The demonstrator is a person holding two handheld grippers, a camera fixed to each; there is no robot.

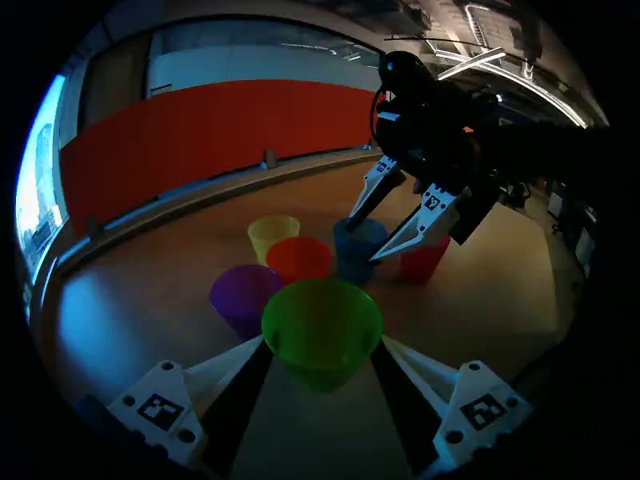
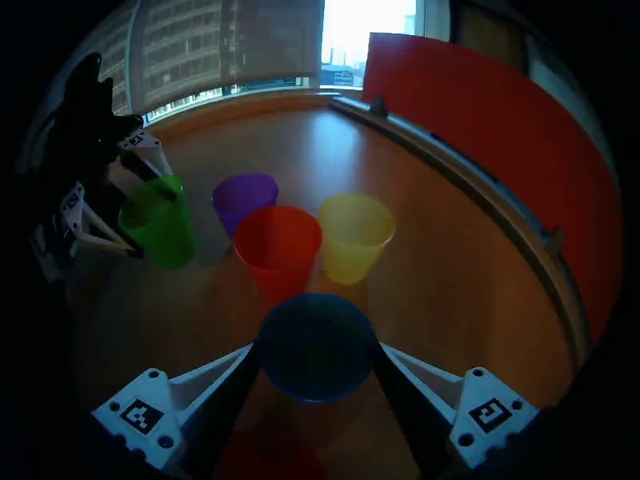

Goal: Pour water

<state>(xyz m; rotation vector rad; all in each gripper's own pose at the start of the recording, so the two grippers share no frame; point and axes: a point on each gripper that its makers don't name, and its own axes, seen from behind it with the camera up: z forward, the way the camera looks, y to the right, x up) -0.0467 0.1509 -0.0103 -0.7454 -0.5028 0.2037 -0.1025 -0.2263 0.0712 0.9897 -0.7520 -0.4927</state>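
In the left gripper view the purple cup (image 1: 244, 294) stands farthest left on the wooden table (image 1: 136, 320). The yellow cup (image 1: 274, 234) is behind it, toward the table's far edge, where a red panel (image 1: 208, 136) runs above a low rail. The orange cup (image 1: 299, 258) stands just beside both, and I cannot tell whether it touches the yellow one. In front of these three the left claw (image 1: 322, 340) grips the green cup (image 1: 322, 328), one white finger pressed on each side of its wall below the rim. The cup is upright and its translucent wall glows with light, but I cannot tell whether any water lies in it. Each finger carries a square black-and-white marker (image 1: 160, 410), a coded pattern and not lettering. To the right of the orange cup the right claw (image 1: 362, 242), with its dark body above, is closed on the blue cup (image 1: 360, 258), one finger on either side of the wall. The red cup (image 1: 422, 262) stands just behind the blue one, toward the table's right edge. In the right gripper view the inside of the blue cup is dark and its contents cannot be made out. There the green cup is at the left, toward the table edge that runs below the window (image 2: 352, 32). Whether either gripped cup rests on the table or hangs just off it cannot be told.
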